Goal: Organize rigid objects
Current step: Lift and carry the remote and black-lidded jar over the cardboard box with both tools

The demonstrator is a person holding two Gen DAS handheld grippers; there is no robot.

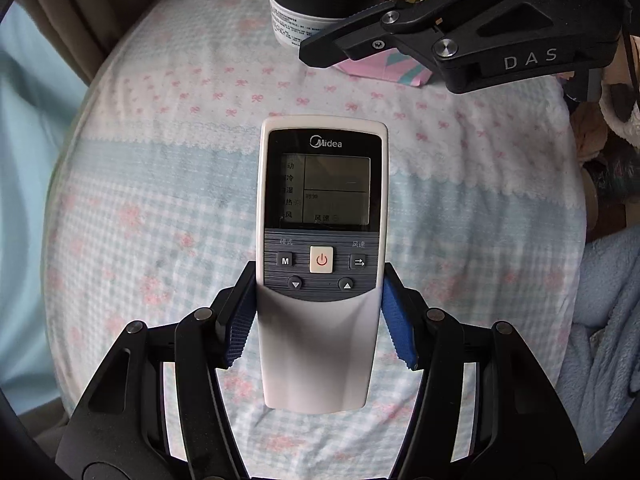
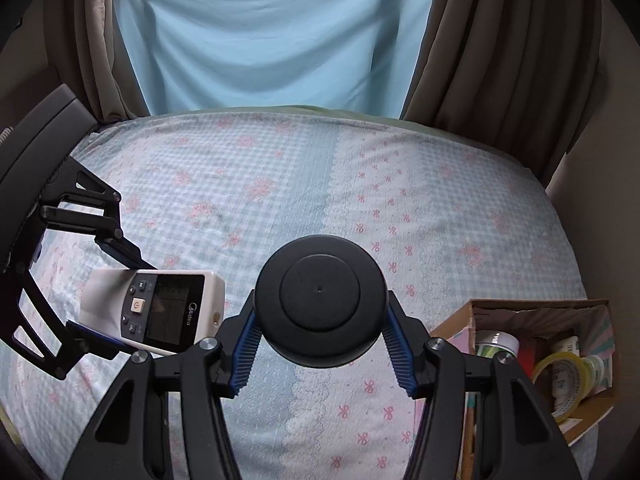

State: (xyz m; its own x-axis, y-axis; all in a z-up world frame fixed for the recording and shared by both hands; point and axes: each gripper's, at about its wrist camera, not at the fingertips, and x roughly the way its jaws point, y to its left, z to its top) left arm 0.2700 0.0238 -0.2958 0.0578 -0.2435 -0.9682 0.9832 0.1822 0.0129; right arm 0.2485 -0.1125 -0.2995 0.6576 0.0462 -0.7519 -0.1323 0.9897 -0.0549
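My left gripper is shut on a white Midea remote control, holding it by its lower half above the bed; the remote also shows in the right wrist view. My right gripper is shut on a round jar with a black lid, held above the bed. In the left wrist view the jar has a white labelled body, and the right gripper's black frame reaches in from the upper right.
A cardboard box stands at the right with a roll of yellow tape and several bottles inside; its pink patterned side shows in the left wrist view. The bed sheet is blue check with pink bows. Curtains hang behind.
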